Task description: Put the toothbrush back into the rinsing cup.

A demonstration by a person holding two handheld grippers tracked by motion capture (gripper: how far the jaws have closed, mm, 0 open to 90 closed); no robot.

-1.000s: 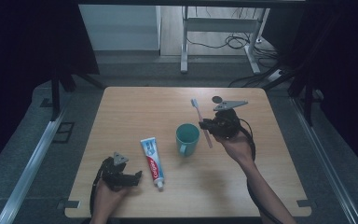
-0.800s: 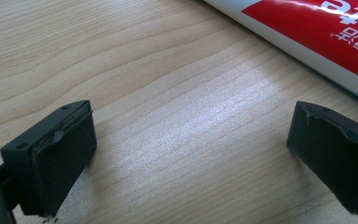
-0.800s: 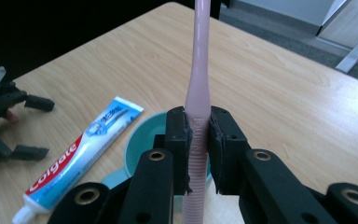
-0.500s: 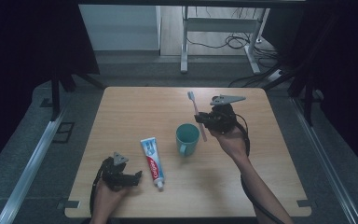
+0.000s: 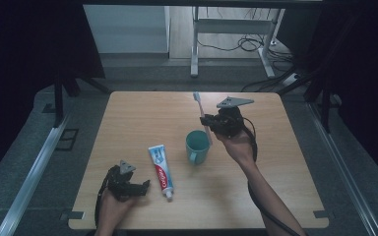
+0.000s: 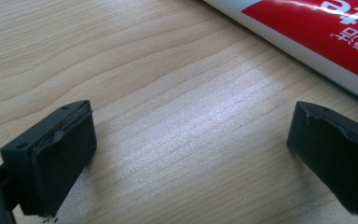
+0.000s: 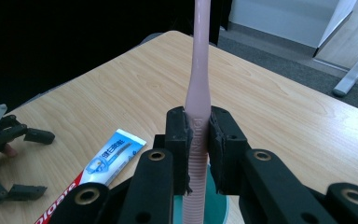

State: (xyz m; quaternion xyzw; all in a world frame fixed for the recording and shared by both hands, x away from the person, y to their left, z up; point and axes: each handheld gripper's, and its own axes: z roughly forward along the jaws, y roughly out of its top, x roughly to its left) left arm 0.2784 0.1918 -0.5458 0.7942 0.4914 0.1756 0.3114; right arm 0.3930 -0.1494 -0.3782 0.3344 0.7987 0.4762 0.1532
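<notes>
A pink toothbrush (image 5: 200, 109) stands nearly upright, bristle end up, with my right gripper (image 5: 208, 123) shut on its ribbed handle (image 7: 197, 140). Its lower end hangs by the far right rim of the teal cup (image 5: 197, 146), whose green shows just below the jaws (image 7: 216, 205). I cannot tell whether the tip is inside the cup. A toothpaste tube (image 5: 161, 165) lies flat to the left of the cup. My left gripper (image 5: 137, 187) rests on the table beside the tube. It is open with bare wood between its jaws (image 6: 191, 154), and the tube (image 6: 317, 32) is just beyond them.
The wooden table (image 5: 142, 118) has open surface at the back left and on the right side. Dark floor and metal table legs (image 5: 195, 44) lie beyond the far edge. In the right gripper view the other hand's gripper (image 7: 9, 158) sits at the left.
My right gripper has carried the toothbrush a little left and up, bringing its lower end over the cup's rim. The left gripper, cup and tube have stayed put.
</notes>
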